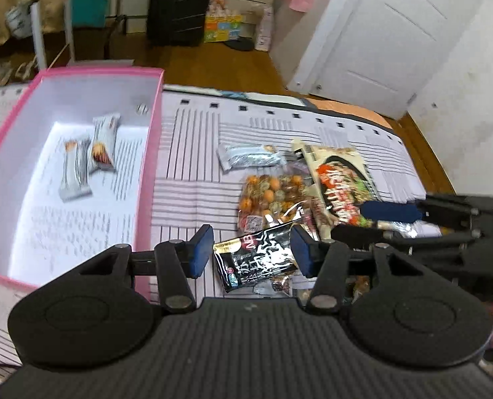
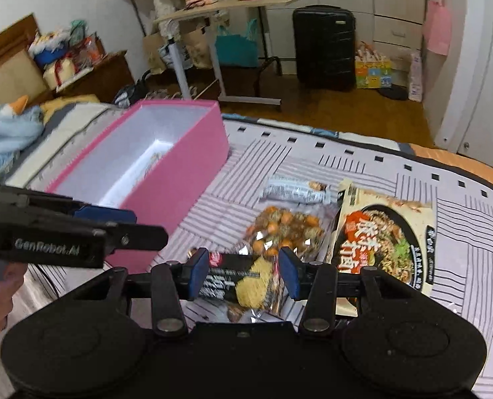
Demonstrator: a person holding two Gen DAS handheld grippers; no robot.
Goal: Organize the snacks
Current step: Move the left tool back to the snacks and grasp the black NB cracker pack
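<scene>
The left gripper (image 1: pixel 251 249) is partly spread, its blue pads either side of a black snack packet (image 1: pixel 256 261) without clearly pressing it. The right gripper (image 2: pixel 244 272) likewise straddles a black-and-yellow packet (image 2: pixel 243 282). The pink box (image 1: pixel 153 153) sits left of both, on the bed.

A pink box (image 1: pixel 146 166) with a white inside stands open on the striped bedcover, holding two grey-wrapped snack bars (image 1: pixel 86 163) that lie side by side and overlap a little. Beside the box lies a loose heap of snacks: another grey bar (image 1: pixel 249 158), a clear bag of round orange and brown sweets (image 1: pixel 269 196) and a large noodle packet (image 1: pixel 339 183) leaning over the bag. A black packet with white lettering (image 1: pixel 256 259) lies at the near edge of the heap.
</scene>
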